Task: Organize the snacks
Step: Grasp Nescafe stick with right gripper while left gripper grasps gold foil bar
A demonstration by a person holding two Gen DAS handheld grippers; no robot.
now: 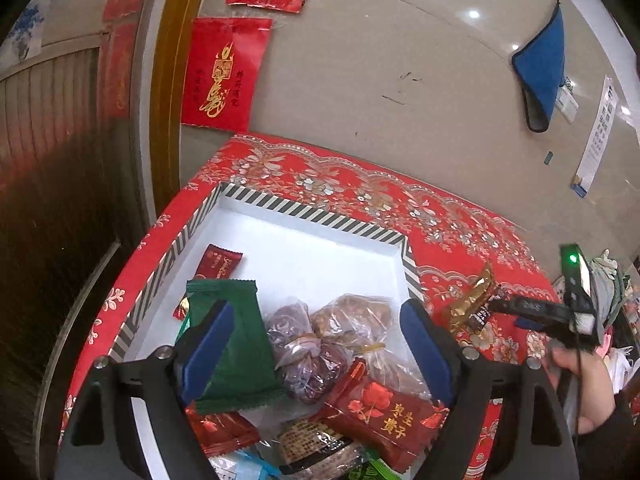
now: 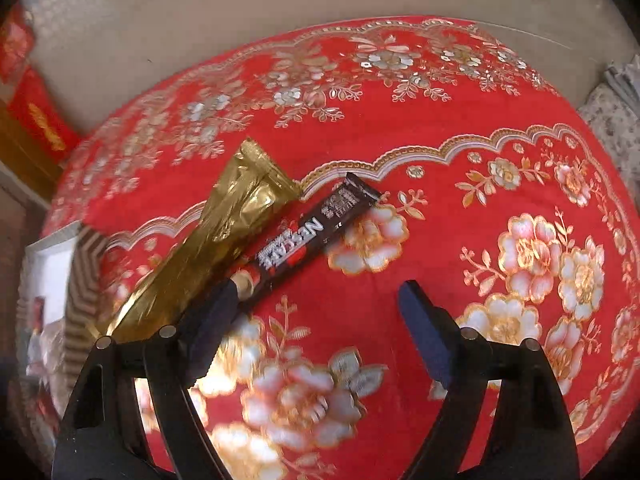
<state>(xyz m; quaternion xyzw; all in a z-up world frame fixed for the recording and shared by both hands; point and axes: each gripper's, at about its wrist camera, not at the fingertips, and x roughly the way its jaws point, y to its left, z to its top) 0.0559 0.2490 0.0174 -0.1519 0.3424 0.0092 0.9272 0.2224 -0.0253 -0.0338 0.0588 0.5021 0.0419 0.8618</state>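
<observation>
Red floral tablecloth [image 2: 440,128]: striped box [image 1: 320,216], gold packet [image 2: 236,208], Nescafé stick [image 2: 312,232].

Beige wall [image 1: 400,60], red floral tablecloth [image 2: 440,128]

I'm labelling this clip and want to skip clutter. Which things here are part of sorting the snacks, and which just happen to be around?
Part of the job:
striped box
green packet
red rose packet
gold packet
brown coffee stick

Just around:
blue cloth
red wall decoration
red floral tablecloth

My left finger [image 1: 208,344] hides part of the green packet [image 1: 232,344]. Packets [image 1: 320,452] nearest me are cut off below. My right finger [image 2: 212,320] covers the coffee stick's [image 2: 312,232] near end.
</observation>
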